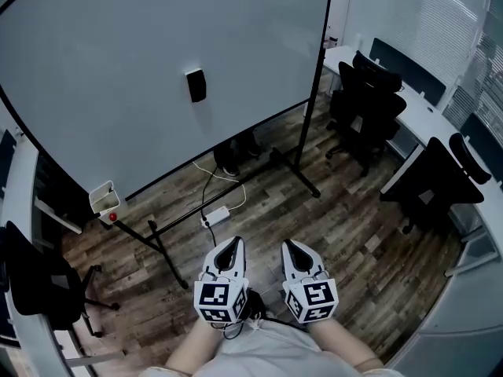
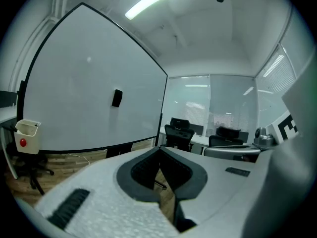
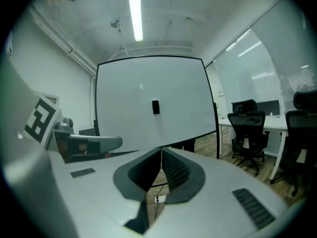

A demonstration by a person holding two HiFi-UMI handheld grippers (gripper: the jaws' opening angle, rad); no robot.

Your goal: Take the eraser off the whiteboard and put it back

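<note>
eraser [image 1: 196, 86] on whiteboard [image 1: 102, 61], left gripper [image 1: 234, 244] and right gripper [image 1: 289, 247] closed, empty, well short of it, wood floor [image 1: 338, 210] between

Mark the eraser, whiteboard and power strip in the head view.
eraser [image 1: 196, 86], head view, middle of its black body.
whiteboard [image 1: 110, 61], head view, bare surface left of the eraser.
power strip [image 1: 214, 216], head view, middle of its white body.

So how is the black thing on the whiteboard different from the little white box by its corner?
The eraser is black; the box is white with a red spot. The eraser sits mid-board, while the box hangs at the lower left corner of the whiteboard. Both are small beside the board.
</note>
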